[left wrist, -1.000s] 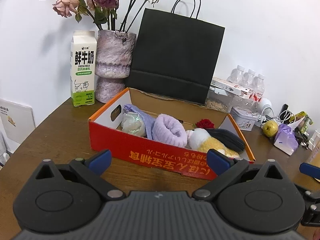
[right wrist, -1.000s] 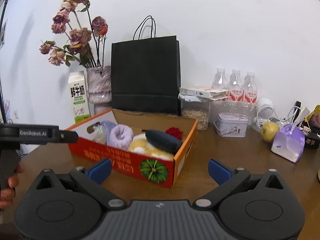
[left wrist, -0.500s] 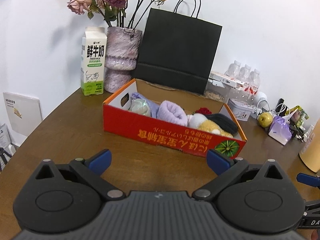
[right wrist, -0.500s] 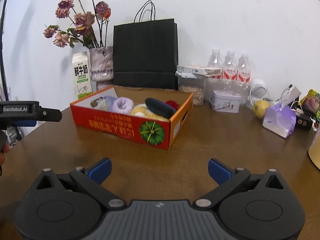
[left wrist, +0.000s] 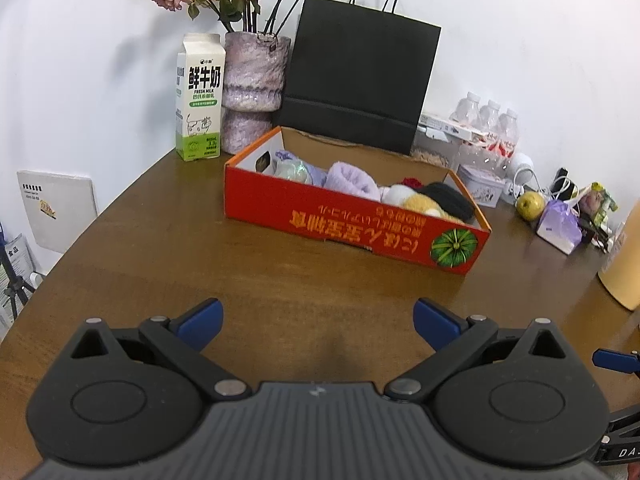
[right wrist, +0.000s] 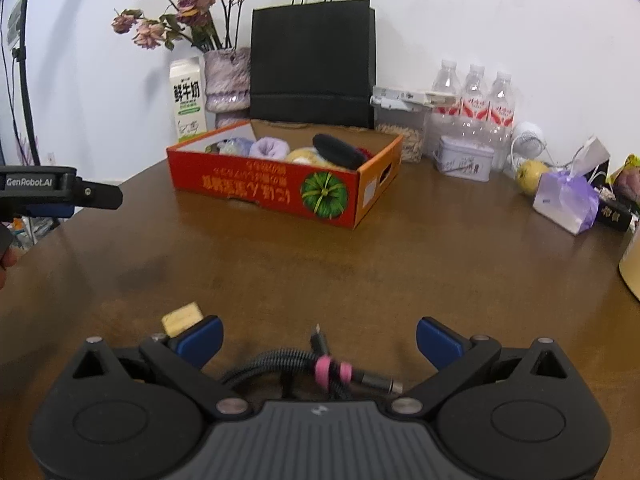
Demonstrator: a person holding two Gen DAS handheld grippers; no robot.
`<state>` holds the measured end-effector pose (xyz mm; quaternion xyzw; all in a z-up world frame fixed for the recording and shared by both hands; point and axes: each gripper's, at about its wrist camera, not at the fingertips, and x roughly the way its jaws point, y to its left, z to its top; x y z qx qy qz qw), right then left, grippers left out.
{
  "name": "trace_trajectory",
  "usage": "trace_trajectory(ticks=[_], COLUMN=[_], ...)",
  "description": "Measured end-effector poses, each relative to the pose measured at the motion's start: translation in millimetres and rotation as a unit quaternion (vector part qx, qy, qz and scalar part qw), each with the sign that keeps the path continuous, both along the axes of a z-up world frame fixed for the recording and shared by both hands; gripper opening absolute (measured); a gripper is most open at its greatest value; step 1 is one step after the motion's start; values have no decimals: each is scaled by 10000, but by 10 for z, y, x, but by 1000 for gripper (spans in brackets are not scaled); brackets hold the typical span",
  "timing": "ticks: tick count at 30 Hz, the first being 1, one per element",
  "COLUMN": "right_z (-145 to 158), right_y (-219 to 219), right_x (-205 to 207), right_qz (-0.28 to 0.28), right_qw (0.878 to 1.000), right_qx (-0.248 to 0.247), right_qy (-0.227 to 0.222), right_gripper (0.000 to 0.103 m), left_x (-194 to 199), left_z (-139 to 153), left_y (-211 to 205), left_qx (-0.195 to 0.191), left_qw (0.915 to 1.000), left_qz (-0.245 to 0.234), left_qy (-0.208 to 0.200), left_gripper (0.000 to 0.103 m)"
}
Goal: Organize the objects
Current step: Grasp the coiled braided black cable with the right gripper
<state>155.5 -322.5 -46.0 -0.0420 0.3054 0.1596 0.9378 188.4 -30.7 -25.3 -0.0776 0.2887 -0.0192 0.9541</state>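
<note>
A red cardboard box [left wrist: 360, 228] [right wrist: 264, 194] sits on the brown table, holding purple socks [left wrist: 352, 180], a yellow-white plush [left wrist: 416, 200] and a black item [right wrist: 336, 151]. My left gripper [left wrist: 318, 320] is open and empty, well back from the box. My right gripper [right wrist: 320, 336] is open, above a coiled braided cable with a pink band [right wrist: 316, 368] lying on the table between its fingers. A small tan block [right wrist: 182, 317] lies by its left finger. The left gripper also shows at the left edge of the right wrist view [right wrist: 60, 192].
Behind the box stand a milk carton [left wrist: 199, 96], a vase of dried roses [left wrist: 254, 92] and a black paper bag [left wrist: 356, 80]. To the right are water bottles [right wrist: 474, 98], a tin [right wrist: 464, 159], an apple [right wrist: 530, 171] and a purple pouch [right wrist: 566, 202].
Both grippers have pulled back from the box, which now looks farther away. The cable and tan block have come into the right wrist view.
</note>
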Motion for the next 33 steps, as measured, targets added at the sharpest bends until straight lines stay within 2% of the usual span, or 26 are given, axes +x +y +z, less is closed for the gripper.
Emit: trace_trajectory(ticks=[14, 21, 33], right_z=[-165, -306, -366], right_y=[8, 38, 137], right_x=[-298, -296, -131], right_qz=[158, 144, 69], right_qw=[9984, 9967, 9978], right_qx=[-8, -26, -240], right_qy=[551, 796, 617], right_gripper=[103, 103, 103], left_x=[-415, -554, -545], left_z=[-145, -189, -261], left_y=[-42, -125, -265], left_qx=[-13, 13, 17], left_qw=[9997, 9991, 9977], left_qz=[-125, -263, -415], left_qy=[229, 340, 529], left_gripper=[103, 103, 103])
